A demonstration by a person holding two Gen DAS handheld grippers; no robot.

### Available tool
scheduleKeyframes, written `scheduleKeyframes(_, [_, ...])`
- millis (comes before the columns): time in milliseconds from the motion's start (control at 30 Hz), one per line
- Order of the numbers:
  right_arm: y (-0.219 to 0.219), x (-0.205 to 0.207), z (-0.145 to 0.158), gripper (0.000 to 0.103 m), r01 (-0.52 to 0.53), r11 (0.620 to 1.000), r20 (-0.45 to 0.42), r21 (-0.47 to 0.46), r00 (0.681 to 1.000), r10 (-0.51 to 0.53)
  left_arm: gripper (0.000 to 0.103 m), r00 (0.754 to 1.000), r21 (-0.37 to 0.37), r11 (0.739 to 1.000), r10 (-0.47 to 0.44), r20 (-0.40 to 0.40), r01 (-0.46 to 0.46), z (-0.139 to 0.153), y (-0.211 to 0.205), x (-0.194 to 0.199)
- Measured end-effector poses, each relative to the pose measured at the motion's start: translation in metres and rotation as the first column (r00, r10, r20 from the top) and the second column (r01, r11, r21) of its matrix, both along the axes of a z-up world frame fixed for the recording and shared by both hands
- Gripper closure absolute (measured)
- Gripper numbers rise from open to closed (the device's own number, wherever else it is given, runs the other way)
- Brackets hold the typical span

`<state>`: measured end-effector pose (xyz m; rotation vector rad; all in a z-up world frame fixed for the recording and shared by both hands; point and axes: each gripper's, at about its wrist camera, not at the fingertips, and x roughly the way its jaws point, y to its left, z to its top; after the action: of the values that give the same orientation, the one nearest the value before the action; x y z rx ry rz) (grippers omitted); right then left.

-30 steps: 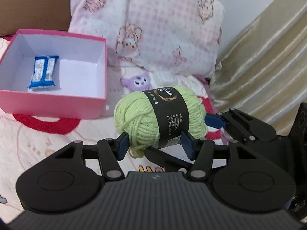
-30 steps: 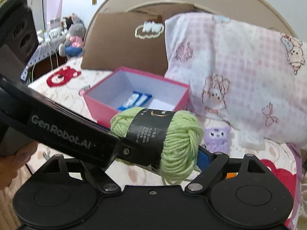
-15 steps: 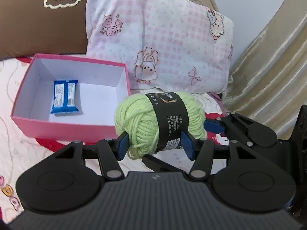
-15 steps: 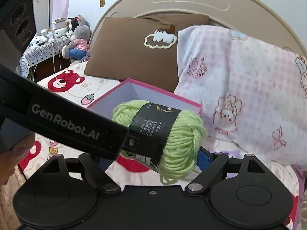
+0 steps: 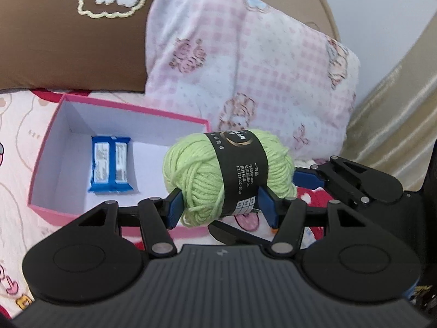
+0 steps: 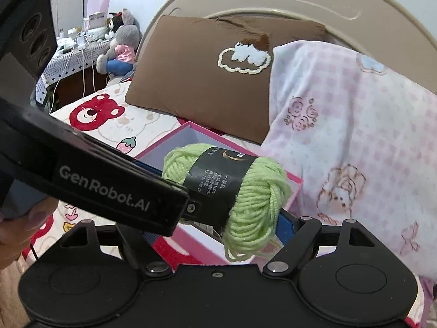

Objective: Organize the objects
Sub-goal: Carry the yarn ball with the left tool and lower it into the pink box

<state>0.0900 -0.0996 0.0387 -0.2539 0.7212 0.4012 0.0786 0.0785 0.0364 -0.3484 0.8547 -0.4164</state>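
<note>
The ball of yarn (image 5: 229,176) is lime green w/ a black paper band round its middle. Its long axis runs roughly level, left to right across the left wrist view; in the right wrist view it slants, far end up-left, near end down-right. It is held up off the bed, over the near right corner of the pink box (image 5: 47,164).

The box sits open on the patterned bedsheet (image 5: 13,142), white inside. It holds one blue twin-pack snack (image 5: 110,168) lying flat toward the left half; rest of the floor is bare.

Left gripper (image 5: 222,205) is clamped on the yarn, blue pads pressing both sides at the band. Right gripper (image 6: 215,227) comes in from the right; its jaws have just been closing w/ the yarn between them. One blue pad touches the yarn's right end; the other pad is hidden behind the left gripper, so its grip can't be told.

A brown pillow (image 6: 202,87) and a pink checked pillow (image 5: 245,63) stand behind the box.
</note>
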Motion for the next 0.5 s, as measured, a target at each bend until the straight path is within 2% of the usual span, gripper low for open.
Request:
scheduleKeyframes(200, [0.01, 0.045, -0.002, 0.022, -0.053, 0.998, -0.083, -0.045, 0.995, 0.049, 0.047, 0.999, -0.031, 0.999, 0.035, -0.036, -0.036, -0.012, 0.02, 0.037])
scheduleKeyframes(367, [0.007, 0.072, -0.026, 0.033, -0.038, 0.999, -0.11, -0.016, 0.993, 0.036, 0.047, 0.996, -0.051, 0.997, 0.045, -0.077, -0.05, -0.04, 0.032, 0.066])
scheduleKeyframes(433, [0.007, 0.08, -0.038, 0.04, -0.046, 0.999, -0.117, -0.011, 0.992, 0.044, 0.047, 0.997, -0.036, 0.997, 0.069, -0.046, -0.071, -0.05, 0.035, 0.068])
scheduleKeyframes(500, [0.006, 0.086, -0.049, 0.041, -0.026, 0.999, -0.12, 0.033, 0.992, 0.03, 0.047, 0.996, -0.023, 0.996, 0.084, -0.016, -0.084, -0.059, 0.038, 0.07])
